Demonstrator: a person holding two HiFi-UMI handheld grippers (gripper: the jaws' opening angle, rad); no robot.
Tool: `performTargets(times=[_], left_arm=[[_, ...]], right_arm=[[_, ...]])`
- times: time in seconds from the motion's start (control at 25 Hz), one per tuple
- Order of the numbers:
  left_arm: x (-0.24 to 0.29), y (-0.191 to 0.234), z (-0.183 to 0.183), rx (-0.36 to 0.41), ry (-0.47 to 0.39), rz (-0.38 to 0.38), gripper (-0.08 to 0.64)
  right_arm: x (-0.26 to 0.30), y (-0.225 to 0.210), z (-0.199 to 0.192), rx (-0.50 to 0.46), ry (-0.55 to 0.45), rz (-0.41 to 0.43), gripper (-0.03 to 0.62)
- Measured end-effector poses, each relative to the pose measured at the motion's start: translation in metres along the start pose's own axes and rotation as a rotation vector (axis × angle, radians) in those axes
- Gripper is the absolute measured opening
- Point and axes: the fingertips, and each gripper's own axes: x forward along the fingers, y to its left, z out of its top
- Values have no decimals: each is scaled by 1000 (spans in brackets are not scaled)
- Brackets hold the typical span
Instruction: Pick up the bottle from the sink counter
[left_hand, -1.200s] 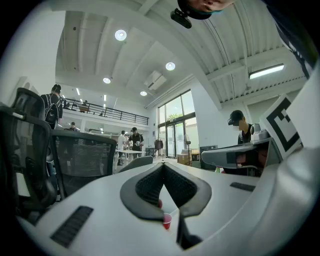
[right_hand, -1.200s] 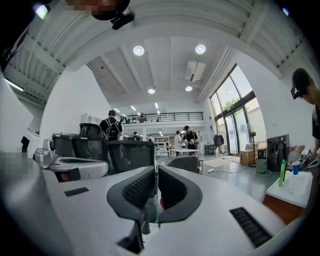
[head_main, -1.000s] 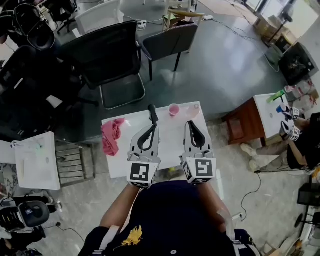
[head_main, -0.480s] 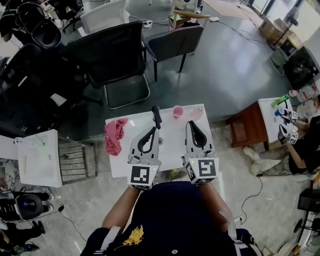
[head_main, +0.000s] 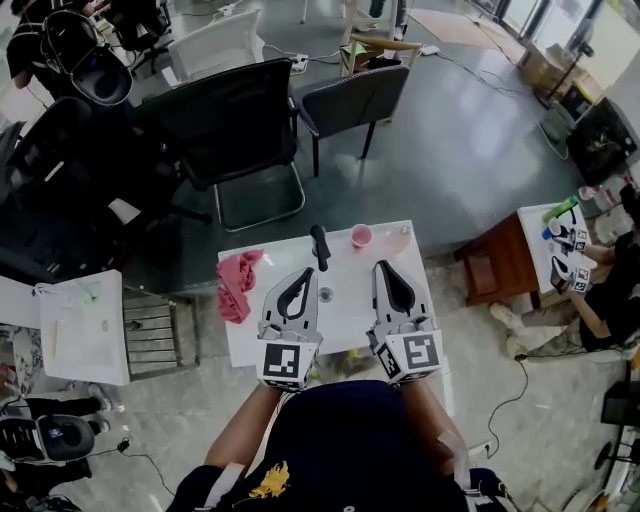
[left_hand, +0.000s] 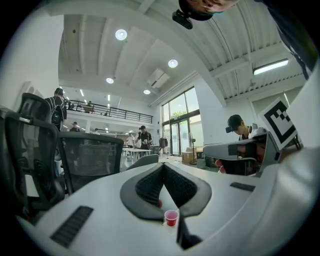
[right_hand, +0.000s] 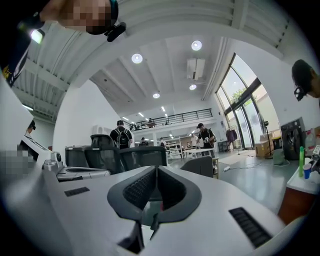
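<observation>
Well, claws: my left claw (head_main: 302, 272) and right claw (head_main: 383, 266) are both closed, with nothing in them.
Where: the bottle (head_main: 395, 240) is, I judge, the clear thing right of the tap (head_main: 320, 247), past the cup (head_main: 361, 236).
Handling: probably light, stiff and slick; I'd take it across mid-body.
Views: only the head view shows it; the left gripper view catches just the cup.

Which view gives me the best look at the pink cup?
Left gripper view: the cup shows side-on and whole, under the jaw tips. Head view shows only a small pink disc near the table's far edge. Right gripper view misses it.
</observation>
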Motion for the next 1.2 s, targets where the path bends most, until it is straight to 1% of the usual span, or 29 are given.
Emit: performTargets(times=[0.16,0.36,0.56,0.64,0.76,0.84,1.0,1.2], left_arm=[[-2,-4,2,-1,-5,-19,18],[-11,-6,2,11,-7,-59,17],[-19,-5,4,22,-20,-92,17],[-20,-4,4,19,-21,-96,17],[-18,-5,3,8,-17,-98,18],[-13,-5,3,10,-15,-94,18],[3,-5,-1,6,-7,-98,17],[25,-19,-7,2,18,-124,17]], right_arm=[[-6,7,-1,11,5,8,31],[-17,20,-2,17,-1,-18,28],[-24,28,-5,-34,-4,-77,26],[-28,28,-4,-10,-15,-90,26],[-32,22,-1,79,-42,-79,26],[-30,16,0,103,-46,-69,26],[-18,8,-1,52,-24,-58,26],[-11,-10,-5,30,6,-88,26]])
